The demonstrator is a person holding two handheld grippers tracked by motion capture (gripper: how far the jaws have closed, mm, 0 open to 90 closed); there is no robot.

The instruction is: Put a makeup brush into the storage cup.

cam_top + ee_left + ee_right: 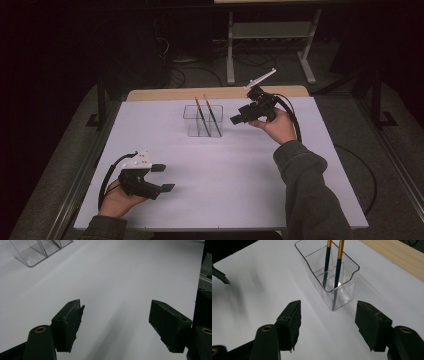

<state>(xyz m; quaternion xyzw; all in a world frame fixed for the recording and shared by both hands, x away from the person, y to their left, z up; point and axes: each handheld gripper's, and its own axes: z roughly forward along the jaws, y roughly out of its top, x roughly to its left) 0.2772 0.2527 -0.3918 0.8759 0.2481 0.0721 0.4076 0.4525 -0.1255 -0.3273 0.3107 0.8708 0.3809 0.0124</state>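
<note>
Your table (240,170) is a broad white sheet with nothing to stop a light thing from sliding, and that is your first risk. The clear container (202,120) stands toward the far middle of it, upright, with a divider inside — see it close in the right gripper view (332,277). It looks like thin plastic, so I'd judge that a sideways nudge from your right gripper (239,118), which hangs just beside its right wall with jaws apart and nothing between them, would push or tip it.

The two chopsticks (208,116) lean inside the container, dark at the bottom and gold higher up (334,262), their tops well above the rim. If you come in level and catch those tops, they lever the container over. Close on one stick alone and you may drag its neighbour along, since the two stand close together in the same end.

Your left gripper (164,178) rests near the front left edge, well apart from the container, its jaws wide and empty (115,322). It can't steady anything from there — if the container does go, nothing is close enough to catch it.
</note>
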